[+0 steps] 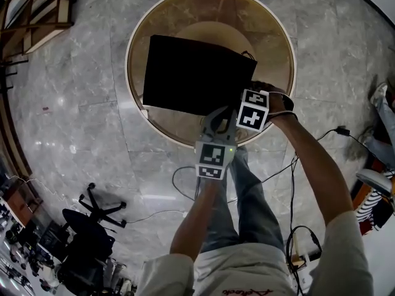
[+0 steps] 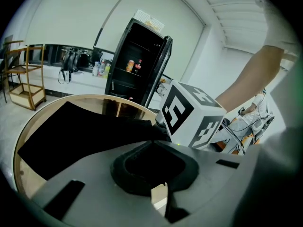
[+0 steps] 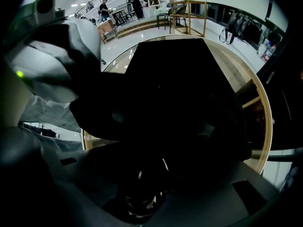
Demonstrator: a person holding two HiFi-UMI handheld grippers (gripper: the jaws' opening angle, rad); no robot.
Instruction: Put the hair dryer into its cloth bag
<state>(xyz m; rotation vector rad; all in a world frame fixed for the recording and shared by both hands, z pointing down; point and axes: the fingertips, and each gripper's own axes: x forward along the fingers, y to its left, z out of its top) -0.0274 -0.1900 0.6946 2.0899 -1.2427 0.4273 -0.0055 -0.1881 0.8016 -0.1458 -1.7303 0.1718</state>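
A black cloth bag (image 1: pixel 191 73) lies flat on the round wooden table (image 1: pixel 133 42). My left gripper (image 1: pixel 218 117) is at the bag's near right corner, shut on a bunched fold of the bag's edge (image 2: pixel 151 167). Right beside it, my right gripper (image 1: pixel 250 94) points steeply down at the same corner. In the right gripper view its jaws (image 3: pixel 156 174) close round a dark rounded body that looks like the hair dryer (image 3: pixel 139 195), mostly lost in shadow against the bag (image 3: pixel 180 79). The left gripper (image 3: pixel 52 65) shows as a pale grey body at the left of that view.
The table rim (image 3: pixel 262 126) curves close on the right. On the marble floor are cables (image 1: pixel 185 177), a black office chair (image 1: pixel 92 227) and a wooden shelf (image 1: pixel 31 23). A tall black cabinet (image 2: pixel 137 65) stands beyond the table. My legs are just below the grippers.
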